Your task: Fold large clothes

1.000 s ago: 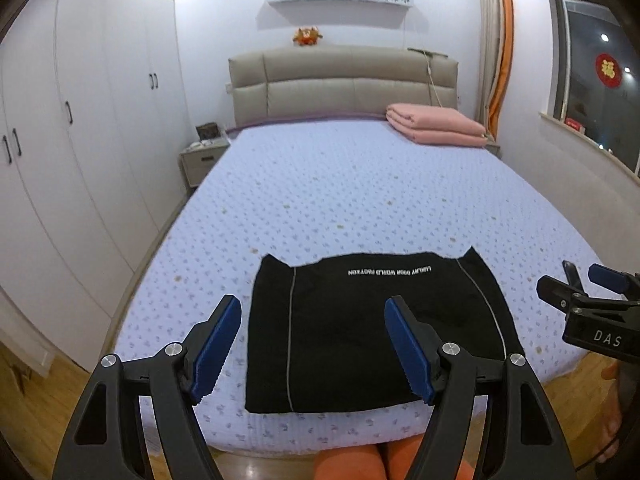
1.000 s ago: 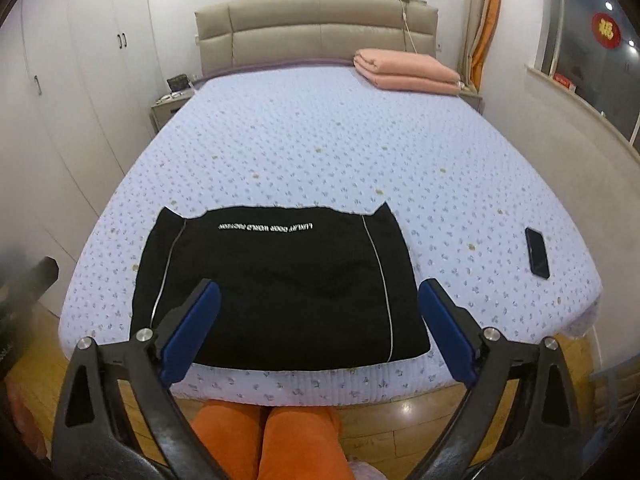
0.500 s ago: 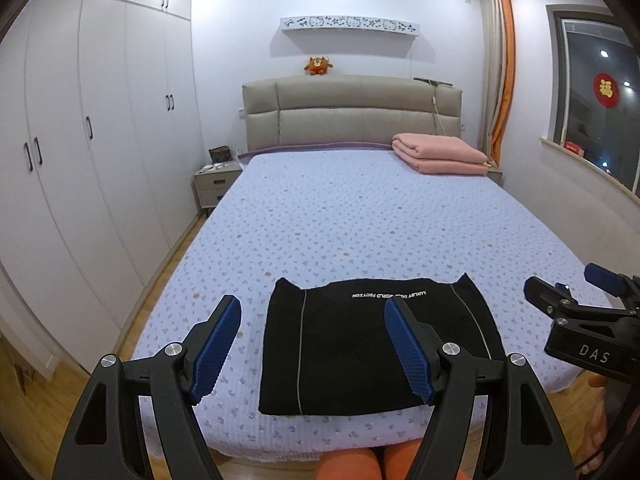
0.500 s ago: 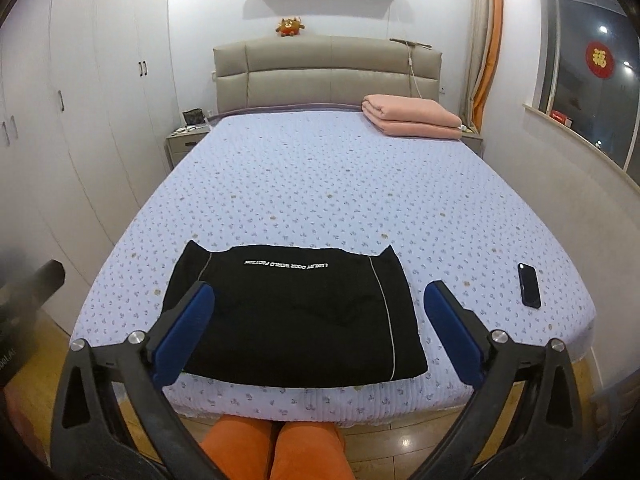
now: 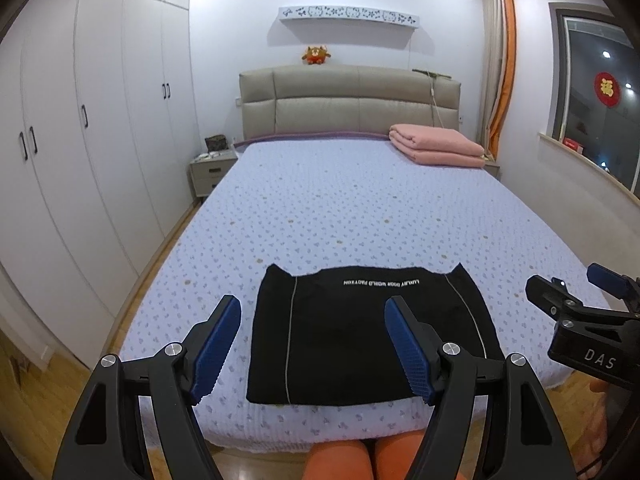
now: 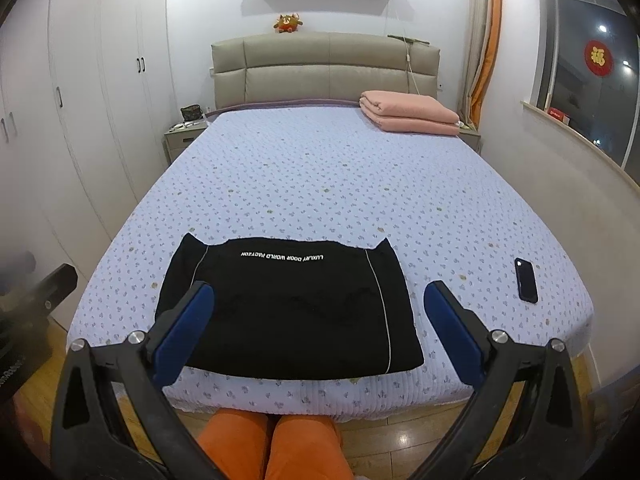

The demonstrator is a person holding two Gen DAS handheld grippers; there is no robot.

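A black garment (image 5: 360,336) with white piping and a line of white lettering lies folded into a flat rectangle at the near end of the bed (image 5: 352,216). It also shows in the right wrist view (image 6: 288,308). My left gripper (image 5: 313,340) is open and empty, held above the bed's foot, short of the garment. My right gripper (image 6: 319,324) is open and empty, also held back above the bed's foot. The right gripper also shows at the right edge of the left wrist view (image 5: 576,292).
A black phone (image 6: 525,280) lies on the bed to the right of the garment. A folded pink blanket (image 5: 436,146) sits at the far right by the headboard (image 5: 348,104). White wardrobes (image 5: 80,140) line the left wall. My orange-clad legs (image 6: 276,448) stand at the bed's foot.
Both grippers have drawn back and tilted up from the garment, so more of the room and wall shows. The garment has not moved. Both stay open.
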